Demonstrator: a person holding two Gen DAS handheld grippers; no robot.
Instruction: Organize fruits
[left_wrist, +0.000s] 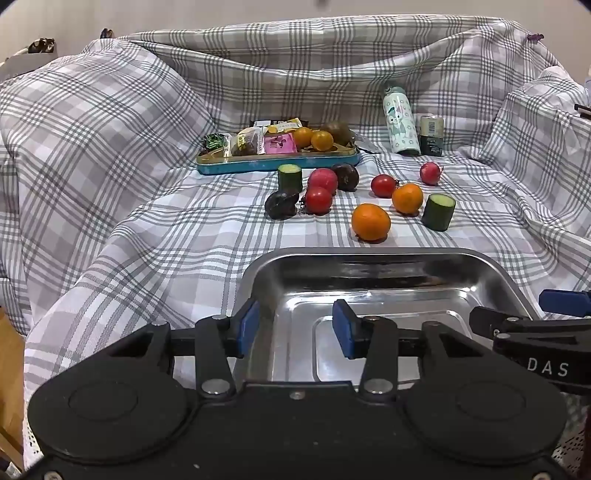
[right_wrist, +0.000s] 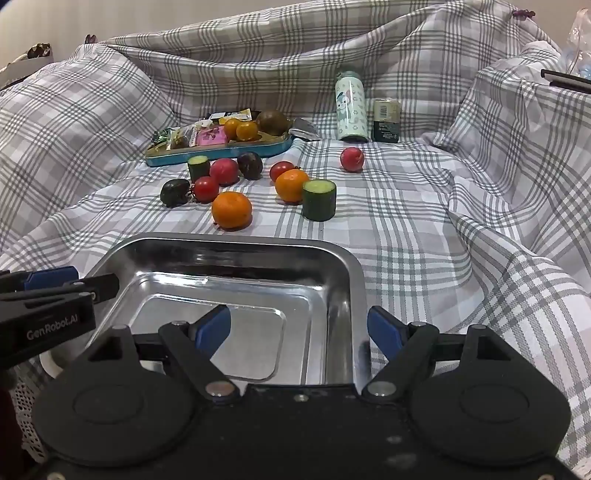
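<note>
Both tongs hang low over the near end of the empty steel tray (left_wrist: 388, 266), pointing down and forward, nothing between the pads of either. Left tongs (left_wrist: 295, 325) stand partly open over the tray's left rim; right tongs (right_wrist: 299, 332) stand wide, straddling its right wall.

Fruit lies beyond the tray's far rim on the plaid cloth (left_wrist: 147, 221), all of it ahead of both tongs. Nearest piece: the near orange (left_wrist: 370, 222), just past the far rim, about midway between the two tongs, ahead and right of the left, ahead and left of the right. It is round, so no long axis to line up with.

The upright cucumber stub (right_wrist: 318, 199) stands right of it, closer to the right tongs' line. The near tomato (left_wrist: 317, 200) and dark fruit (left_wrist: 281, 205) lie further out, left.

Judgement: either tongs could reach the orange; the right is already wide enough.
</note>
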